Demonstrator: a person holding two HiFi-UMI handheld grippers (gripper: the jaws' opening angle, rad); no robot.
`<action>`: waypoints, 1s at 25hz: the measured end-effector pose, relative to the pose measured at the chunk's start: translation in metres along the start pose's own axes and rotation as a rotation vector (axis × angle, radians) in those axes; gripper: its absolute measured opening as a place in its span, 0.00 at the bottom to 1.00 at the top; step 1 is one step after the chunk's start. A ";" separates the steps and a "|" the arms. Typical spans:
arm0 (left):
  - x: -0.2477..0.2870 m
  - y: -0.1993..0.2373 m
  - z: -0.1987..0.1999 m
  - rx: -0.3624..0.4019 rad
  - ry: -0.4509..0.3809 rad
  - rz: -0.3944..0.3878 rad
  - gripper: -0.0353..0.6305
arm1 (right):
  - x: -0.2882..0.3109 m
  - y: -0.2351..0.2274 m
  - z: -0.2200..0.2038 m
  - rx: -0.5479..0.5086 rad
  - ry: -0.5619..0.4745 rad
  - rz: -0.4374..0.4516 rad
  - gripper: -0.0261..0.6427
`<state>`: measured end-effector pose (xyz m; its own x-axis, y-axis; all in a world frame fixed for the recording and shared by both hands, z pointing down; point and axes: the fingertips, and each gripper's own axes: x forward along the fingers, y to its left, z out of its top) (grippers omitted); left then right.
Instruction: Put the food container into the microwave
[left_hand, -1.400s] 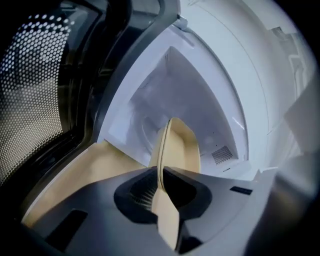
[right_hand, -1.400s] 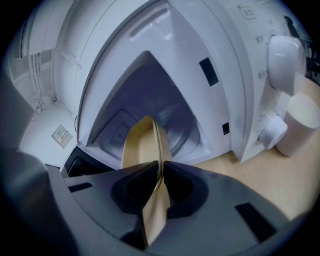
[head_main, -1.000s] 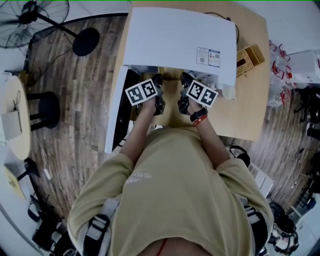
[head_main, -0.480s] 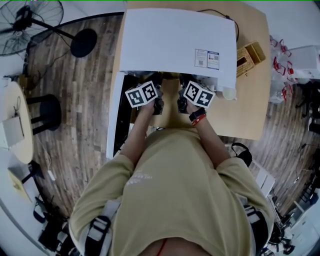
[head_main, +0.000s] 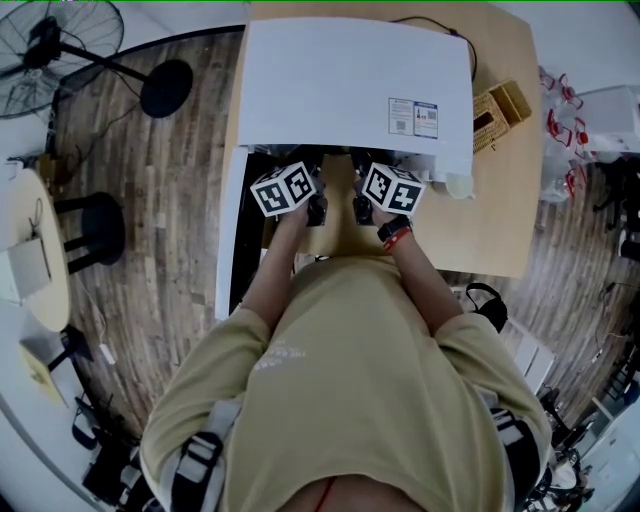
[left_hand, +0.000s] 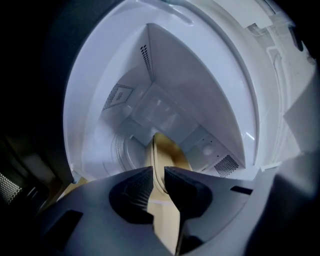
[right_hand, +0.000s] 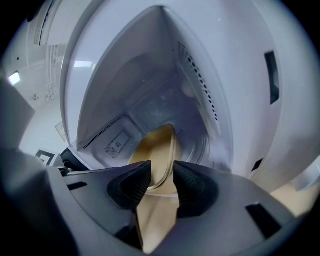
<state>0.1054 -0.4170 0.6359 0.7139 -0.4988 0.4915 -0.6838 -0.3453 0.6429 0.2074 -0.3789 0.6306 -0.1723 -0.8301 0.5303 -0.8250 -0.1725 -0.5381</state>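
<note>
At the mouth of the microwave (head_main: 350, 80): both grippers reach in side by side. The door (head_main: 228, 240) is swung out to the person's left. The oven stands on a wooden table (head_main: 500, 210).
Food container (right_hand: 156, 145): tan and shallow, carried between the two grippers. Its far end is inside the cavity, above the white floor. Cannot tell whether the base touches down.
Left gripper (left_hand: 158, 176): jaws pinched onto the container's left rim, with the thin edge sandwiched between the pads.
Right gripper (right_hand: 161, 176): jaws clamped on the opposite rim with the same sort of bite.
Turntable (left_hand: 125, 150): the glass ring shows on the cavity floor, beyond and beside the container.
Step in hand: insertion, by my reading. The container is part-way through the opening and not yet released.
Next move calls for: pushing both grippers forward together and level until the container sits over the turntable. Then lower it and let both pairs of jaws go.
Watch for: uneven travel of the two hands would likely twist the thin rim or tip the contents. The cavity walls are near each gripper, so there looks to be little sideways room.
</note>
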 end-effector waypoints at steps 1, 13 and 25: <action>-0.002 0.000 0.000 0.007 -0.003 0.003 0.15 | -0.002 0.001 0.000 -0.008 -0.003 0.000 0.25; -0.033 -0.011 -0.005 0.131 -0.024 0.028 0.15 | -0.035 0.006 -0.003 -0.047 -0.040 -0.018 0.25; -0.083 -0.024 -0.044 0.225 -0.023 0.043 0.15 | -0.082 0.025 -0.034 -0.124 -0.046 -0.018 0.19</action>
<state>0.0693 -0.3319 0.6055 0.6817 -0.5337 0.5005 -0.7316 -0.4905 0.4734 0.1829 -0.2972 0.5957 -0.1344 -0.8515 0.5068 -0.8885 -0.1229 -0.4421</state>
